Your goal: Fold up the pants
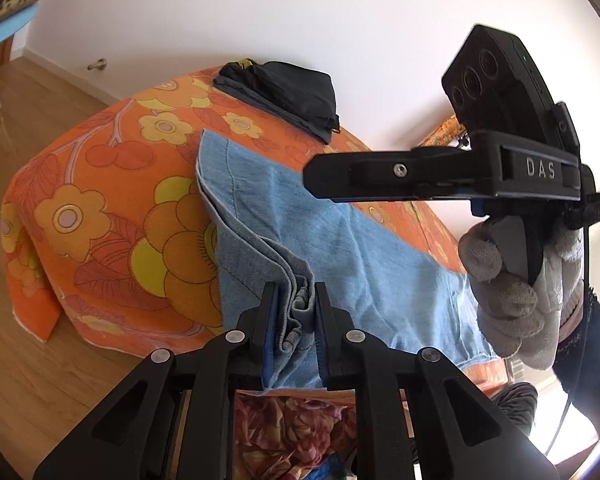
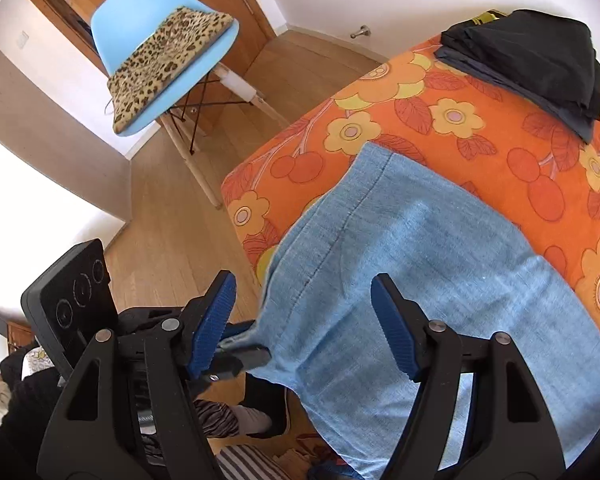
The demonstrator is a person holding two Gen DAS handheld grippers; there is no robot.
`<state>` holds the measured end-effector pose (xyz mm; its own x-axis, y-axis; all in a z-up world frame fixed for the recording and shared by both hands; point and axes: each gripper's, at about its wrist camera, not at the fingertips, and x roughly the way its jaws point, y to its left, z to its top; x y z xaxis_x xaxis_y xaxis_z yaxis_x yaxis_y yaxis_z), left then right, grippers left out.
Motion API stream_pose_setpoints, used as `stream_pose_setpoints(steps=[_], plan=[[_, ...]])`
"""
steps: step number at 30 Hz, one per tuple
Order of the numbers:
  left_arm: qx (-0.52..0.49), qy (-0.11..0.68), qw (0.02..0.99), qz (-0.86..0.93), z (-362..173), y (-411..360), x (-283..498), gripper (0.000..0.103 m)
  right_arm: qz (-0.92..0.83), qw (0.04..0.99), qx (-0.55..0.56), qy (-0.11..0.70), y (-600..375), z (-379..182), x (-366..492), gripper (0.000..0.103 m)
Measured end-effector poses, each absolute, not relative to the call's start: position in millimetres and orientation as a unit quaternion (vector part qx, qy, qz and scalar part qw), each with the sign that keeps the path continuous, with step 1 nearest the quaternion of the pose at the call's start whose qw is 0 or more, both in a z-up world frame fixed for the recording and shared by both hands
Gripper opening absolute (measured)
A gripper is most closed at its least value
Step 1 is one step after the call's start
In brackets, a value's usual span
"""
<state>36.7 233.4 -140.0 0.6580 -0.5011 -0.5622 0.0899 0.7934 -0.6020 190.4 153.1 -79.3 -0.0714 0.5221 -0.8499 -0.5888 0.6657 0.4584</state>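
Note:
Light blue denim pants (image 1: pixel 340 216) lie lengthwise on a bed, one end hanging over the near edge. My left gripper (image 1: pixel 295 288) is shut on a bunched fold of their left edge; the cloth fills the gap between the blue pads. In the right wrist view the pants (image 2: pixel 420 248) spread below my right gripper (image 2: pixel 303 280), which is open wide with nothing touching its pads. The left gripper (image 2: pixel 252 354) shows there at lower left, clamped on the cloth's edge. From the left wrist, the right gripper (image 1: pixel 320 184) hovers side-on above the pants, held by a gloved hand (image 1: pixel 512 292).
The bed has an orange floral cover (image 1: pixel 100 200) (image 2: pixel 500 152). A pile of dark folded clothes (image 1: pixel 288 92) (image 2: pixel 532 56) sits at its far end. A blue chair (image 2: pixel 156 40) with a leopard cushion (image 2: pixel 168 60) stands on the wooden floor (image 2: pixel 172 200) left of the bed.

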Motion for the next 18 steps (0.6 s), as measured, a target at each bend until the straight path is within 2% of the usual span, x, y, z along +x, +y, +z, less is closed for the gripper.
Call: stream_pose_setpoints(steps=[6, 9, 11, 14, 15, 18], plan=[[-0.253, 0.379, 0.87, -0.188, -140.6, 221.2, 37.4, 0.014, 0.39, 0.65, -0.106, 0.644, 200.3, -103.7, 191.7, 0.073], [-0.249, 0.376, 0.87, -0.199, -137.9, 220.0, 36.3, 0.014, 0.375, 0.643, -0.151, 0.651, 215.3, -117.0, 189.0, 0.068], [-0.248, 0.377, 0.869, -0.202, -137.6, 219.2, 37.3, 0.014, 0.361, 0.643, -0.175, 0.653, 221.3, -124.3, 188.6, 0.058], [-0.253, 0.378, 0.867, -0.206, -138.4, 219.1, 37.8, 0.014, 0.342, 0.645, -0.199, 0.654, 220.5, -132.9, 190.9, 0.026], [-0.252, 0.377, 0.866, -0.208, -137.5, 217.8, 37.2, 0.014, 0.337, 0.648, -0.197, 0.654, 217.1, -133.0, 193.4, 0.011], [-0.25, 0.373, 0.867, -0.215, -132.5, 215.1, 35.8, 0.014, 0.345, 0.655, -0.143, 0.657, 197.1, -123.5, 203.0, 0.006]])
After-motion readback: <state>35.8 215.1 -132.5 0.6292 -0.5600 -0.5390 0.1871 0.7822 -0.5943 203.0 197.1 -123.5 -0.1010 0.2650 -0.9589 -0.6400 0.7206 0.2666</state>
